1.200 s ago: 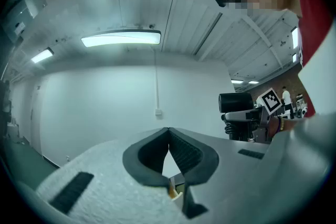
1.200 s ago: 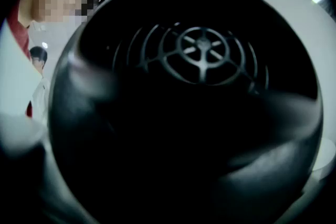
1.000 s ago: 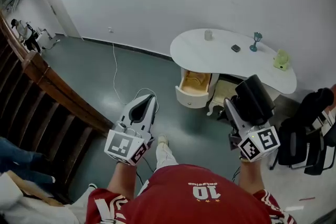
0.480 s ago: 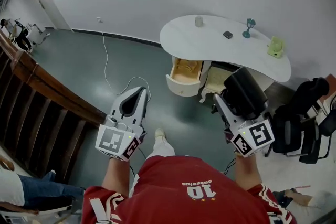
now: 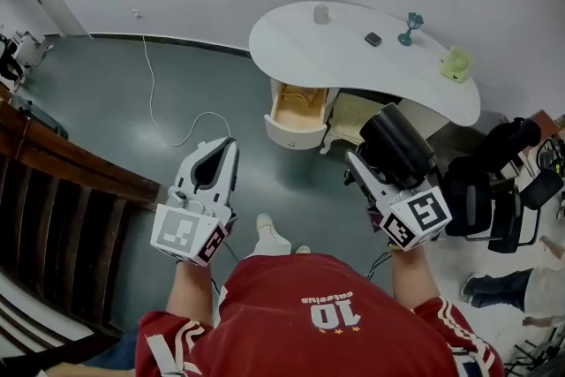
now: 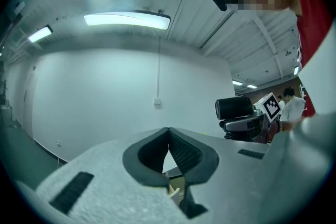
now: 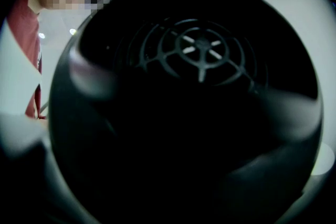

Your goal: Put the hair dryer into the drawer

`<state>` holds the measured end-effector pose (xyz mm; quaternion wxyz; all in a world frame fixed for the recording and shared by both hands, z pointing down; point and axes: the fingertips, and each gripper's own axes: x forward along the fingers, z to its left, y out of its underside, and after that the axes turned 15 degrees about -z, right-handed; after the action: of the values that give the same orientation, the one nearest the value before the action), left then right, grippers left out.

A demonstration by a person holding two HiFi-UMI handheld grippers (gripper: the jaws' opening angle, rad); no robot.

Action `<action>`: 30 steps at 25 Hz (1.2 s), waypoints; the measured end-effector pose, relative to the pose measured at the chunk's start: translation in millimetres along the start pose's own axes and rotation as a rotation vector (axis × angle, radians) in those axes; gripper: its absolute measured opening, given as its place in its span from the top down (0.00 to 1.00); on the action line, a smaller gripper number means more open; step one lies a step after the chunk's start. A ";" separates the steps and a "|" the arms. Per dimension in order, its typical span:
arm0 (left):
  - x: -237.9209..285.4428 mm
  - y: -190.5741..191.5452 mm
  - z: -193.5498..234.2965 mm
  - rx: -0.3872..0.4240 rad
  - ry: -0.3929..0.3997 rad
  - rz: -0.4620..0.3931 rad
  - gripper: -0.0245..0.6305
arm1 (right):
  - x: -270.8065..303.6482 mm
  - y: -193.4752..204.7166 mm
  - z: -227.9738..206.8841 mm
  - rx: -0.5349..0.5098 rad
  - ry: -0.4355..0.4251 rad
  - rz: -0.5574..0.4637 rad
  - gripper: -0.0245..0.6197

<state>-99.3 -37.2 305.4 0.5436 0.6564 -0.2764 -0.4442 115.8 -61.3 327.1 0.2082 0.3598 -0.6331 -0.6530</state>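
A black hair dryer (image 5: 399,144) sits in my right gripper (image 5: 381,165), which is shut on it at the right of the head view. Its round barrel with the grille (image 7: 198,55) fills the right gripper view and hides the jaws. At the left, my left gripper (image 5: 224,146) is shut and holds nothing; its dark pads (image 6: 178,150) meet in the left gripper view. Ahead, on the floor side of a white curved table (image 5: 291,35), a white drawer (image 5: 296,110) stands pulled out, its wooden inside bare. Both grippers hang well short of it.
On the table are a white cup (image 5: 321,13), a small dark object (image 5: 373,39), a teal goblet (image 5: 410,26) and a green item (image 5: 455,64). Black chairs (image 5: 494,190) stand at the right, a wooden railing (image 5: 62,177) at the left, a white cable (image 5: 163,115) on the floor.
The table and open drawer have drifted left and closer in the head view as I walk toward them. Both grippers keep the same pose and grip.
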 end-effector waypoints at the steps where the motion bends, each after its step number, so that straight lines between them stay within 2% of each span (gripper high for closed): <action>1: 3.1 5.5 7.4 -0.025 -0.004 -0.005 0.96 | 6.6 4.8 -2.0 -0.004 0.004 0.009 0.55; 4: 17.2 17.5 31.9 -0.071 0.001 -0.022 0.96 | 33.8 19.7 -8.3 0.003 0.025 0.021 0.55; 10: 48.7 34.4 75.4 -0.069 0.071 -0.021 0.96 | 90.2 42.0 -7.2 -0.026 0.041 0.026 0.55; 16: 63.4 65.3 101.8 -0.149 0.128 -0.003 0.96 | 130.0 81.2 -11.8 -0.034 0.091 0.094 0.55; 20: 60.6 87.4 114.2 -0.213 0.133 0.015 0.96 | 141.7 103.6 -10.5 -0.029 0.087 0.111 0.55; 30: 68.7 109.3 139.5 -0.232 0.102 0.030 0.96 | 163.6 145.0 -27.9 -0.055 0.054 0.159 0.55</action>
<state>-178.3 -188.6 388.9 0.6357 0.6066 -0.2051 -0.4312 2.5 -215.4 436.6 0.2862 0.3201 -0.6354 -0.6418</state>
